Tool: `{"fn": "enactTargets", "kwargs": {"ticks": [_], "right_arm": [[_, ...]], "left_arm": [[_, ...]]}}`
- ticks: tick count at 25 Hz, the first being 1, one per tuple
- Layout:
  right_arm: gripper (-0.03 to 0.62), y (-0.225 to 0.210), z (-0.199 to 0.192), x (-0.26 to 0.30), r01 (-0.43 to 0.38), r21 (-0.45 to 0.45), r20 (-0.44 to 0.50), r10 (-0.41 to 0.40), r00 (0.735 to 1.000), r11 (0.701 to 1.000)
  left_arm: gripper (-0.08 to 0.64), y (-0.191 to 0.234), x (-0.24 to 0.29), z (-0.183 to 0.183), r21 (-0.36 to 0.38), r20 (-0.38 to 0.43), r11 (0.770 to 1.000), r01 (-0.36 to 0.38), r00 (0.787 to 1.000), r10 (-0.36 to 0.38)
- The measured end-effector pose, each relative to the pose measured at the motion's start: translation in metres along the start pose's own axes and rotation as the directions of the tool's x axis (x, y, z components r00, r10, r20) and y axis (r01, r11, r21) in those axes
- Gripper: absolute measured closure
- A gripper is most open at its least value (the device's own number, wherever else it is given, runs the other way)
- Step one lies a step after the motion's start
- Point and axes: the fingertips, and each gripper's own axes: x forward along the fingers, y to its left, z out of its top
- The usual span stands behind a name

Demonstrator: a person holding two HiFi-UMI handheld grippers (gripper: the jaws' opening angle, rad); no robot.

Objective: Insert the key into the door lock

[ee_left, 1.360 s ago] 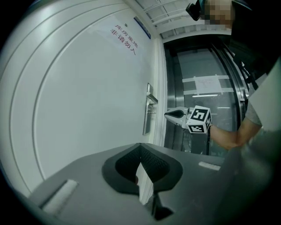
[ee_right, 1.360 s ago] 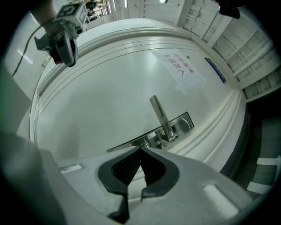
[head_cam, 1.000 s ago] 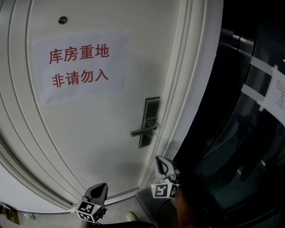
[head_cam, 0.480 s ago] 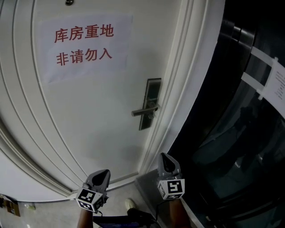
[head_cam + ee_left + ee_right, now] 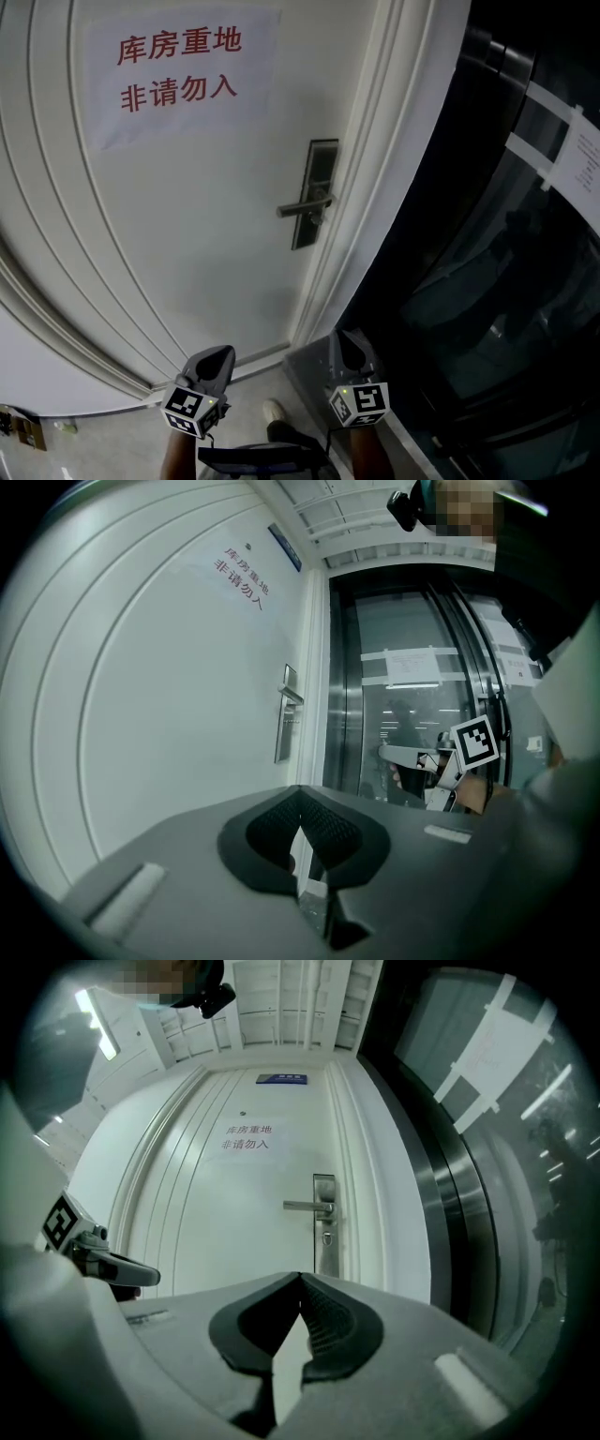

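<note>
Door (image 5: 187,234), white and closed, fills the head view, with dark glass panelling (image 5: 506,281) to its right. Lock plate (image 5: 314,192) sits at the door's right edge. Both tongs hang well below that plate: left tongs (image 5: 216,361) below and to its left, right tongs (image 5: 351,345) almost straight below. Each pair is pressed together at the tips, with nothing visible between. Lever handle (image 5: 302,208) crosses the plate, and the keyhole (image 5: 325,1237) is just under it. No key shows anywhere, so the main risk is probably arriving at the plate empty. An approach from below could also knock the lever or miss that small slot.
</note>
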Motion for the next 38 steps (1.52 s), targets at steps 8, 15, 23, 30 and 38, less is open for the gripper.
{"fn": "enactTargets", "kwargs": {"ticks": [8, 15, 23, 30, 38], "right_arm": [[0.591, 0.016, -0.021, -0.027, 0.005, 0.049, -0.042, -0.003, 0.999, 0.999], [0.591, 0.027, -0.027, -0.038, 0.013, 0.036, -0.064, -0.01, 0.998, 0.999], [0.591, 0.033, -0.023, -0.038, 0.008, 0.019, -0.059, -0.007, 0.998, 1.0], [0.591, 0.033, -0.024, -0.036, 0.004, 0.009, -0.06, -0.004, 0.998, 1.0], [0.591, 0.03, -0.023, -0.034, 0.012, 0.011, -0.066, -0.011, 0.998, 1.0]], "left_arm": [[0.558, -0.011, -0.01, -0.005, 0.01, -0.009, 0.999, 0.035, 0.999, -0.035], [0.558, -0.013, -0.019, -0.005, 0.014, -0.009, 0.999, 0.043, 0.999, -0.043], [0.558, -0.011, -0.026, -0.002, 0.016, -0.003, 0.999, 0.041, 0.999, -0.041], [0.558, -0.009, -0.025, -0.002, 0.014, 0.0, 0.999, 0.043, 0.999, -0.043], [0.558, -0.01, -0.02, -0.003, 0.015, -0.002, 0.999, 0.05, 0.999, -0.05]]}}
